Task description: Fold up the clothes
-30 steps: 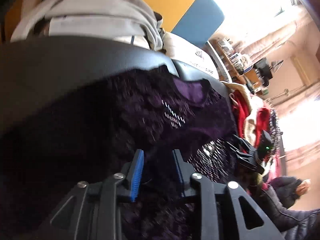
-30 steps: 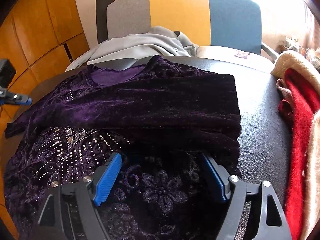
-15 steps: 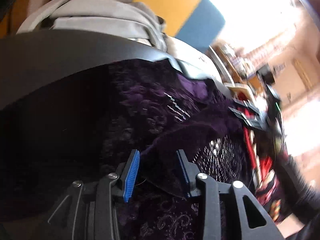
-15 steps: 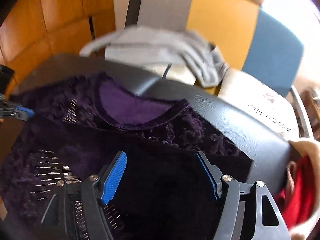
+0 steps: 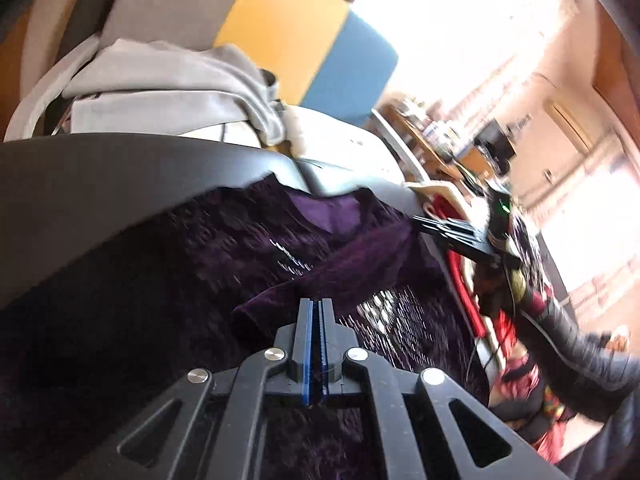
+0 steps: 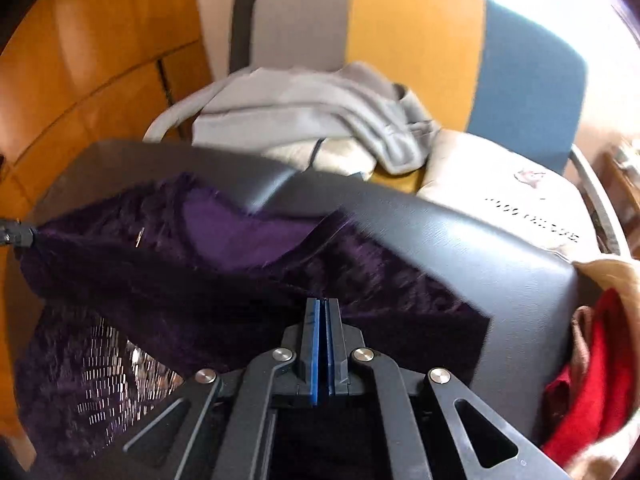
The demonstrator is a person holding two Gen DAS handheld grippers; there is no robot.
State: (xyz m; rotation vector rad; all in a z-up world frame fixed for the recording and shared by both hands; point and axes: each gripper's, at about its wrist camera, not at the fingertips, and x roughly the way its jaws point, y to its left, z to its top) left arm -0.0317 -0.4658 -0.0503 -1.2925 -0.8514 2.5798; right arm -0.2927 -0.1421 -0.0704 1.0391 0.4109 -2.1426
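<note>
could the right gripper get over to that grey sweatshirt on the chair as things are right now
Probably not yet. The right gripper is shut on the purple top, so it would have to let go first. After that the way looks free: the grey sweatshirt lies uncovered on the chair, beyond the black table.

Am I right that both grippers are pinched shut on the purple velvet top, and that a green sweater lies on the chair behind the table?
Not quite: the sweater on the chair is grey, as the right wrist view shows. Both the left gripper and the right gripper are pinched shut on the purple velvet top.
</note>
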